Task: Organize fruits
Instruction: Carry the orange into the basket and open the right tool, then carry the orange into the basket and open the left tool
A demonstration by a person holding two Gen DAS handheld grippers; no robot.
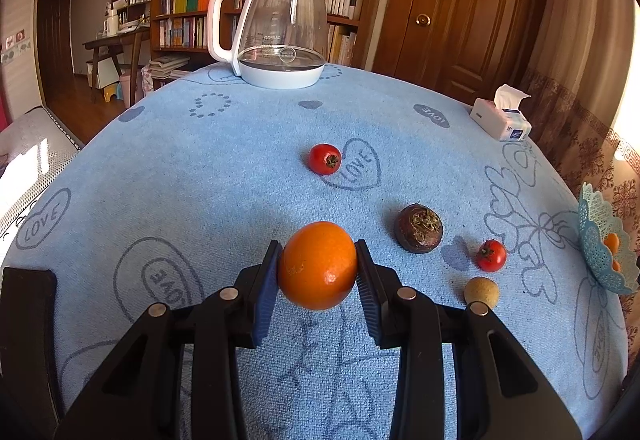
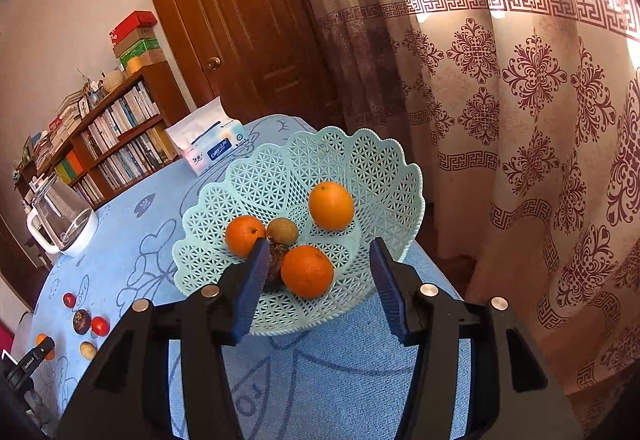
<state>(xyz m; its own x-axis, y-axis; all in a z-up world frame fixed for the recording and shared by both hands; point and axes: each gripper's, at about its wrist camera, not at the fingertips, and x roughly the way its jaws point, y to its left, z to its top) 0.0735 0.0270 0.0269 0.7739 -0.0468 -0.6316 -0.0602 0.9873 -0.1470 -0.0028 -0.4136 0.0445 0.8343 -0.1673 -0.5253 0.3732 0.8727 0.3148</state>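
Now, everything here I place against the basket [image 2: 362, 153], the pale lattice bowl at the curtain end of the blue tablecloth [image 1: 208, 167]. The kettle [image 1: 280, 31] stands well away from it at the bookshelf edge, and the tissue pack [image 2: 204, 147] lies just behind it. In the basket already sit three oranges, one at the back [image 2: 331, 205], one at the left [image 2: 244, 236] and one at the front [image 2: 307, 271], with a small tan fruit [image 2: 282, 230] and a dark fruit [image 2: 276, 260] between them.

My right gripper [image 2: 318, 282] hangs over the near rim with its jaws apart and nothing gripped; the front orange sits between them but the pads do not press on it. My left gripper [image 1: 317, 272] is clamped on another orange [image 1: 318, 270], well away from the basket. Still loose on the cloth, also away from the basket, are a dark round fruit [image 1: 419, 228], two small red fruits [image 1: 325, 158] [image 1: 491, 255] and a tan ball-like fruit [image 1: 481, 292].

To do this step well, I judge I should keep the squeeze steady, carry the orange above the scalloped rim rather than across it, and set it in the open right-hand side so it does not knock the others. The right gripper ought to clear out first.
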